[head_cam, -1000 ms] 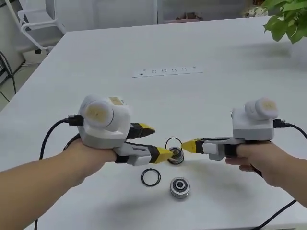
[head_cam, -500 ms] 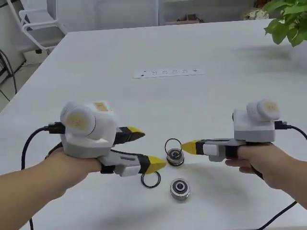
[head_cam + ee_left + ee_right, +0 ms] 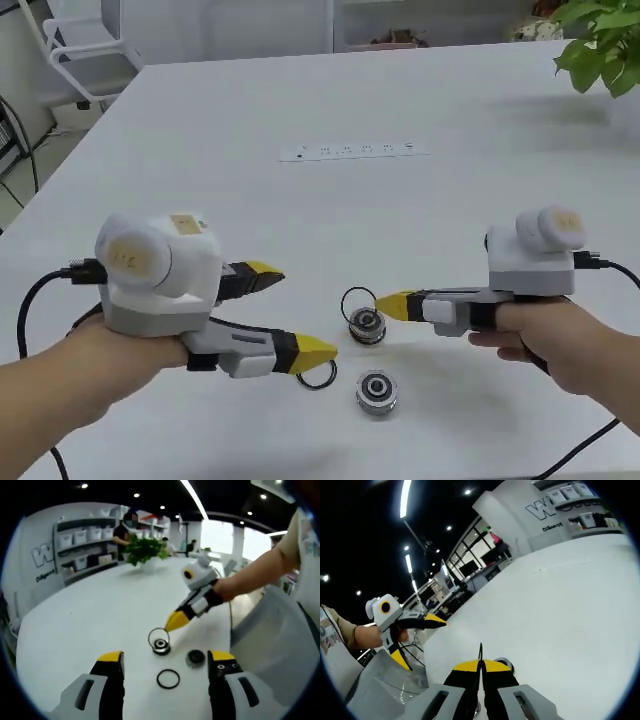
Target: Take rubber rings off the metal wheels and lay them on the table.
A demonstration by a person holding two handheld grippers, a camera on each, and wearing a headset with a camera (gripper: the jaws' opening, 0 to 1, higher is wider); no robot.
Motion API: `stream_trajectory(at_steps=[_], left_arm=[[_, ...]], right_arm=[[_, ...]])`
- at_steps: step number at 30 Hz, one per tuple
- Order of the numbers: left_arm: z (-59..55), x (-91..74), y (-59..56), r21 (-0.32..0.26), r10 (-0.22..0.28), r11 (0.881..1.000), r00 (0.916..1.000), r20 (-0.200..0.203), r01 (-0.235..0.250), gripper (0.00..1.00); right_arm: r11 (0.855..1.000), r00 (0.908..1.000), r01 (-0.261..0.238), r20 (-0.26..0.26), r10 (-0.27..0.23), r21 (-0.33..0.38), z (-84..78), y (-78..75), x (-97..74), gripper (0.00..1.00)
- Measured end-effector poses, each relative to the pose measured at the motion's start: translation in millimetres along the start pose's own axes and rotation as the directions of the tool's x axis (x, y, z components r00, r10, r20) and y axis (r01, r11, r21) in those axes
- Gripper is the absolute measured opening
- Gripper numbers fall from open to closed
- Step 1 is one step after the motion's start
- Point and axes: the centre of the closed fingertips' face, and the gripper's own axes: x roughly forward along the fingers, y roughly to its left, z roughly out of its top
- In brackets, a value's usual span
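Two small metal wheels sit near the table's front edge: one (image 3: 366, 323) (image 3: 161, 647) by the right gripper's tip, the other (image 3: 376, 390) (image 3: 195, 657) nearer me. My right gripper (image 3: 390, 305) (image 3: 480, 667) is shut on a thin black rubber ring (image 3: 355, 297) (image 3: 158, 635) (image 3: 480, 652) that stands upright, its lower edge at the first wheel (image 3: 504, 662). A loose rubber ring (image 3: 318, 376) (image 3: 168, 679) lies flat on the table. My left gripper (image 3: 290, 310) (image 3: 166, 657) hangs open to the left of the wheels with nothing between its jaws; its lower jaw partly covers the loose ring.
A white power strip (image 3: 345, 151) lies mid-table. A potted plant (image 3: 600, 45) (image 3: 145, 550) stands at the far right corner and a chair (image 3: 80, 50) beyond the far left. Cables trail from both grippers. A person stands by distant shelves (image 3: 80, 542).
My left gripper has drawn back to the left, away from the wheel it was touching. The right gripper, with the ring pinched, has stayed put.
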Motion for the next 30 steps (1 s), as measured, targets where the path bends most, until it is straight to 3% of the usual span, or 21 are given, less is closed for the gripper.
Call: stream_trajectory(at_steps=[15, 30], left_arm=[[-5.6, -15.0, -2.4, -0.018, 0.015, 1.0, 0.9999, 0.002, -0.015, 0.78], [-9.0, -34.0, -3.1, -0.04, 0.064, 0.997, 0.9978, 0.018, -0.064, 0.86]], right_arm=[[1.0, 0.9997, -0.024, 0.004, 0.024, 0.005, 0.3, 7.2, 1.3, 0.0], [0.997, 0.9975, -0.069, 0.014, 0.069, 0.026, 0.8, 21.8, 5.9, 0.0]])
